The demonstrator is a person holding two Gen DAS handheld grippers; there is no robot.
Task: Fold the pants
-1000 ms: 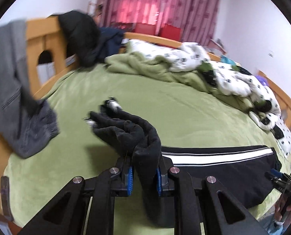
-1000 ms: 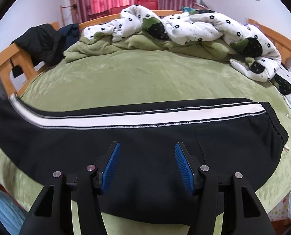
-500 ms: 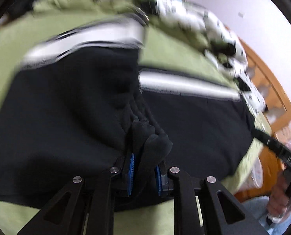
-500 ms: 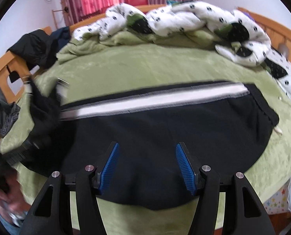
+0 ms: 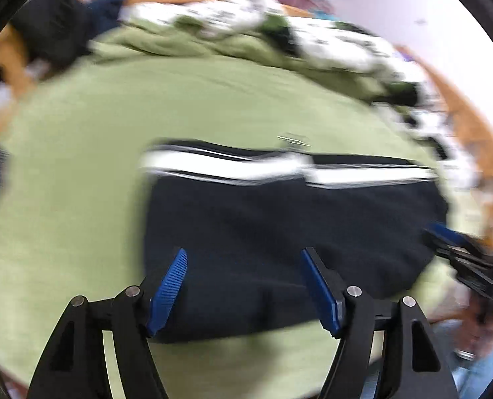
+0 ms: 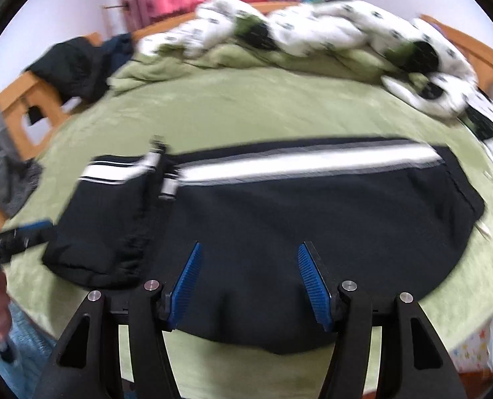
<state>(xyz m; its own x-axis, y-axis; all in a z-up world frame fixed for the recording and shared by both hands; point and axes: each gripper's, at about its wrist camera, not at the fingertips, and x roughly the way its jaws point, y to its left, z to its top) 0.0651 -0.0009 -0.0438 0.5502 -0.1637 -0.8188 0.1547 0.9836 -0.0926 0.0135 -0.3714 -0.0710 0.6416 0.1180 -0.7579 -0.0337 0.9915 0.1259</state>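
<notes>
The black pants (image 6: 313, 212) with a white side stripe lie on the green bed, their leg end folded back over the left part (image 6: 110, 219). They also show in the left wrist view (image 5: 279, 219), which is blurred. My left gripper (image 5: 245, 256) is open and empty above the near edge of the folded pants. My right gripper (image 6: 248, 251) is open and empty above the near edge of the pants' middle. The left gripper also shows at the left edge of the right wrist view (image 6: 17, 236).
The green bedsheet (image 6: 279, 109) covers the bed. A white spotted quilt and green blanket (image 6: 313, 36) are piled at the far side. Dark clothes (image 6: 77, 63) hang on the wooden bed frame at the far left. Grey jeans (image 6: 4, 166) hang at the left.
My left gripper carried the leg end over onto the pants, let go of it and opened. It has drawn back. The right gripper stayed open above the pants.
</notes>
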